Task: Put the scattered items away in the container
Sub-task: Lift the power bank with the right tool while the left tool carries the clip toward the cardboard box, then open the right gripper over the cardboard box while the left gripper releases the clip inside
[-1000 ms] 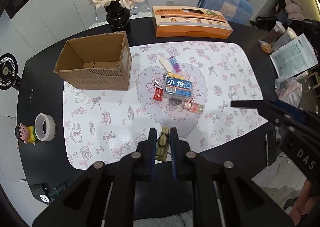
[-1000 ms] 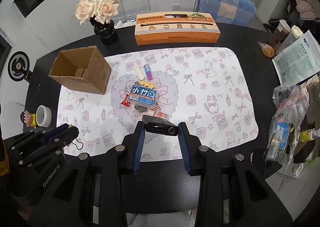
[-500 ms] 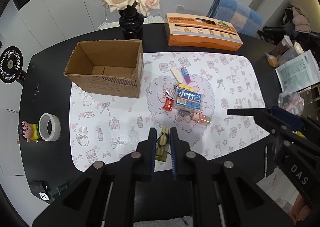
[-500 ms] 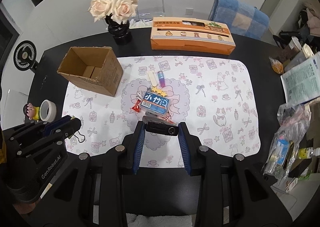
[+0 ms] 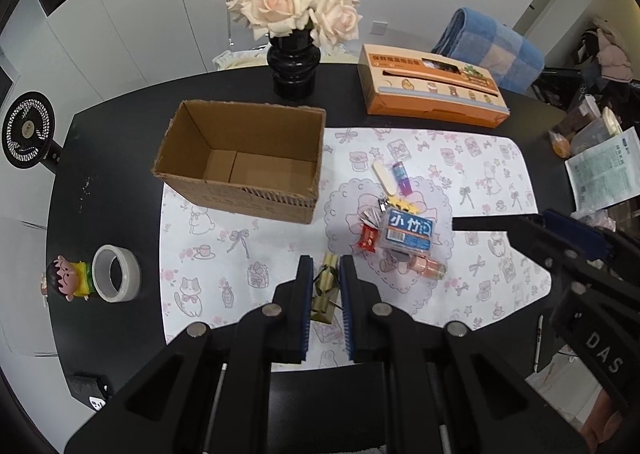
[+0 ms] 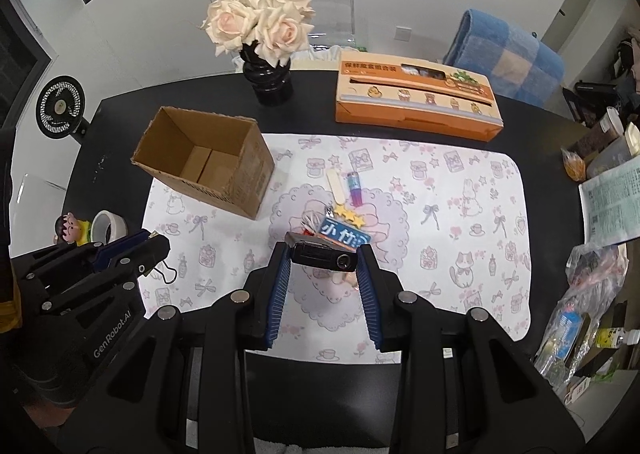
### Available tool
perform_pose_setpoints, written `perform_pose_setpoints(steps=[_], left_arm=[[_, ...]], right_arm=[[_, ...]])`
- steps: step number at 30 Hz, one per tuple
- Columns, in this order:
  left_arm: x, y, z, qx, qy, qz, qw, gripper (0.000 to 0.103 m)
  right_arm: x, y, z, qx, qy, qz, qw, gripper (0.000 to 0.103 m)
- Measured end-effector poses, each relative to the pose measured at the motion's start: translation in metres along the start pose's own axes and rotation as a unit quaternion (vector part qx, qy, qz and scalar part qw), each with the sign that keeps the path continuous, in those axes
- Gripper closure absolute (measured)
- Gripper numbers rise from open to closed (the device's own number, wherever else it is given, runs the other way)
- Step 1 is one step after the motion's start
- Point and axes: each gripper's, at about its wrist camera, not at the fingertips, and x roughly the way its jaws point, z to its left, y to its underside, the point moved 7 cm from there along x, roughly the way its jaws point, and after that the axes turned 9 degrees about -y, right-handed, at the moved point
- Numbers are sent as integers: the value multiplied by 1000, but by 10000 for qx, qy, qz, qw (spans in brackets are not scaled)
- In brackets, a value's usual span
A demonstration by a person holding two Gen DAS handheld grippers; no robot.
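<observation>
Moved since 1.0 s ago: both views now closer to the cardboard box, which sits larger and more central ahead; held items unchanged between the fingers
Left gripper point(image 5: 325, 286): pinched narrow on a yellowish clip bundle point(image 5: 325, 288); bundle upright between the blue pads; carried above the near edge of the mat; seen from the right wrist at far left, black wire loop hanging off its tip
Right gripper point(image 6: 322, 268): fingers moderately apart, clamped on a small black device point(image 6: 320, 254) held crosswise, lens end toward the right finger; hanging over the pile
Cardboard box point(image 5: 240, 162): ahead-left of both tools; top open, inside bare apart from the bottom flaps; standing on the far-left corner of the patterned mat point(image 5: 480, 174)
Pile: just ahead-right of the left tips, directly under the right tips; blue-label pack point(image 5: 408, 232), red wrapper point(image 5: 367, 237) touching its left side, clear tube point(image 5: 426, 268) near side, yellow star clip point(image 6: 350, 215) far side
Beyond pile: cream stick point(image 5: 383, 176) and purple-blue tube point(image 5: 401, 178) side by side, apart from the pack
Far left of left tool: tape roll point(image 5: 116, 273) touching a small figurine point(image 5: 66, 280), both on the black table point(image 5: 100, 174), off the mat
Far edge: vase of roses point(image 5: 294, 34); orange carton point(image 5: 430, 86)
</observation>
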Motion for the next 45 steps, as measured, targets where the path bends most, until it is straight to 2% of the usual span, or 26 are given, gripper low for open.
perform_pose_setpoints(steps=[11, 17, 33, 45], left_arm=[[20, -52, 56, -175, -156, -125, 9996, 90], [41, -72, 79, -222, -127, -28, 9997, 90], [100, -102, 96, -5, 21, 234, 9997, 90], [122, -107, 102, -2, 23, 372, 9993, 90]], right_arm=[[31, -47, 58, -279, -235, 6, 9993, 68], [55, -71, 81, -299, -293, 76, 9991, 68], [128, -101, 102, -288, -289, 516, 9978, 68], [152, -106, 104, -260, -306, 631, 9972, 68]])
